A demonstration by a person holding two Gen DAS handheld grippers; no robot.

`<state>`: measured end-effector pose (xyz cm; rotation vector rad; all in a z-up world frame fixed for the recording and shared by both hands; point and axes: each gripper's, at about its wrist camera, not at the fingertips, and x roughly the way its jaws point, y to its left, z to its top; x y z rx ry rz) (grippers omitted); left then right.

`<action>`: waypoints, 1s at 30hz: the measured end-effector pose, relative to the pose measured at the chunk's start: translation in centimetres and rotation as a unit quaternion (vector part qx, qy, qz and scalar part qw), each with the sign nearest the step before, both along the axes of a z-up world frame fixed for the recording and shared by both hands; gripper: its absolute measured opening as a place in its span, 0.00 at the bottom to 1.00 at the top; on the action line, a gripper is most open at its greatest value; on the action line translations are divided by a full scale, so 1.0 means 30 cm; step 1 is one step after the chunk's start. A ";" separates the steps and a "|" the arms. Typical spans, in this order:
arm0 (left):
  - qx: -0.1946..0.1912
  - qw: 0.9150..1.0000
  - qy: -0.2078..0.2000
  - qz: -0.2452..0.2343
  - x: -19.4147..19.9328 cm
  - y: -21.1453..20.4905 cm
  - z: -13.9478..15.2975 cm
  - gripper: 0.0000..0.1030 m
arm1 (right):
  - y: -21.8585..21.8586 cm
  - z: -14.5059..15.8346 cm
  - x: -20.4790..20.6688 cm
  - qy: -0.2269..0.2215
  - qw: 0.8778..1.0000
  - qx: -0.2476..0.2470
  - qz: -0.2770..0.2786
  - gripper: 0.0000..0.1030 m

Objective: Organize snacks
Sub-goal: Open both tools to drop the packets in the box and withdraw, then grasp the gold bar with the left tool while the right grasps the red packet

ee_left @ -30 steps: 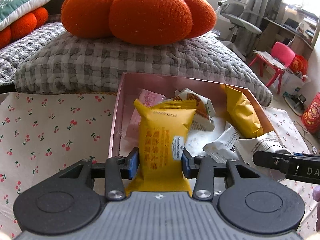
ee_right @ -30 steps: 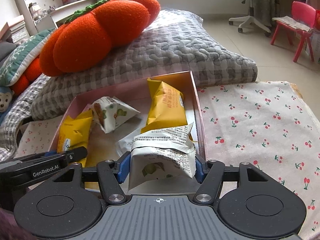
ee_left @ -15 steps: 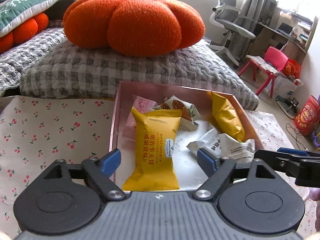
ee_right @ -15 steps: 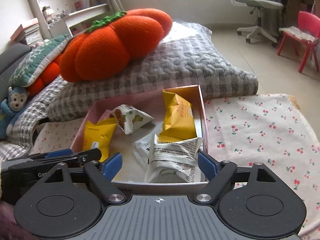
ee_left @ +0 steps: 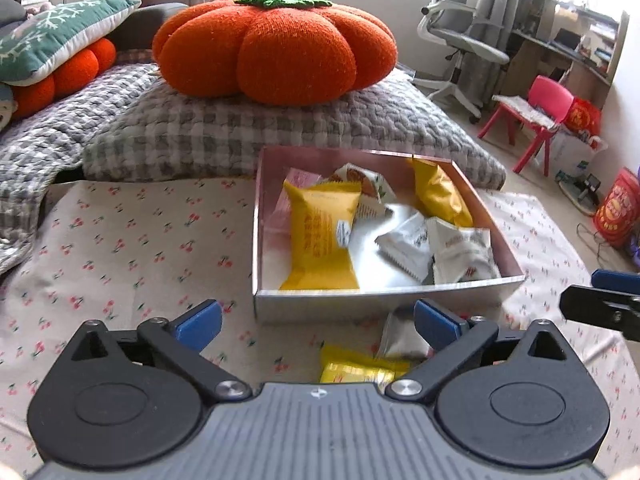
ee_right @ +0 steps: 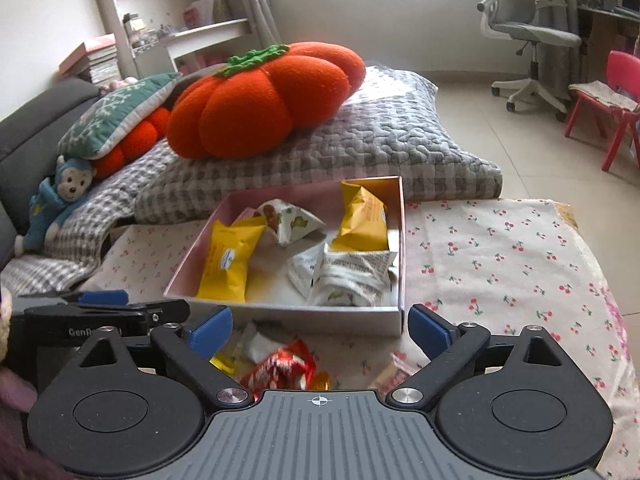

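Observation:
A pink box (ee_left: 384, 294) sits on the cherry-print cloth and holds several snack packets. A yellow packet (ee_left: 320, 236) lies at its left and a white packet (ee_left: 460, 252) at its right front corner. My left gripper (ee_left: 316, 320) hovers in front of the box, its jaws opening wide with nothing between them. Below it lie a loose yellow packet (ee_left: 356, 368) and a silvery one (ee_left: 404, 336). In the right wrist view my right gripper (ee_right: 320, 326) is also opening and empty, in front of the box (ee_right: 280, 316), above a red packet (ee_right: 280, 368).
A grey checked cushion (ee_left: 280, 128) with an orange pumpkin pillow (ee_left: 280, 44) lies right behind the box. The cherry-print cloth (ee_right: 500, 264) stretches to either side. A red child's chair (ee_left: 540, 108) and an office chair (ee_right: 532, 36) stand on the floor beyond.
The left gripper opened and let go of the yellow packet, the right one let go of the white packet; both packets now lie in the box. Both grippers drew back and up.

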<state>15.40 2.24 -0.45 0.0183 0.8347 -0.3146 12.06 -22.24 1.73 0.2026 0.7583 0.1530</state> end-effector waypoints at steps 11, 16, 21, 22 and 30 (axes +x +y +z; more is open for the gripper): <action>-0.005 1.000 0.002 -0.029 -0.130 0.036 -0.024 0.99 | 0.022 -0.052 -0.144 -0.026 0.998 -0.036 0.042 0.95; -0.031 0.998 0.020 -0.052 -0.174 0.058 -0.067 0.98 | 0.047 -0.107 -0.186 -0.026 0.998 -0.044 0.042 0.95; -0.021 0.997 0.011 -0.079 -0.231 0.076 -0.102 0.97 | 0.085 -0.135 -0.215 -0.022 0.996 -0.044 0.068 0.95; -0.018 0.996 0.009 -0.081 -0.240 0.085 -0.108 0.97 | 0.092 -0.140 -0.222 -0.023 0.996 -0.047 0.072 0.95; -0.026 0.997 0.003 -0.078 -0.286 0.172 -0.153 0.93 | 0.124 -0.197 -0.269 -0.039 0.992 -0.082 0.086 0.95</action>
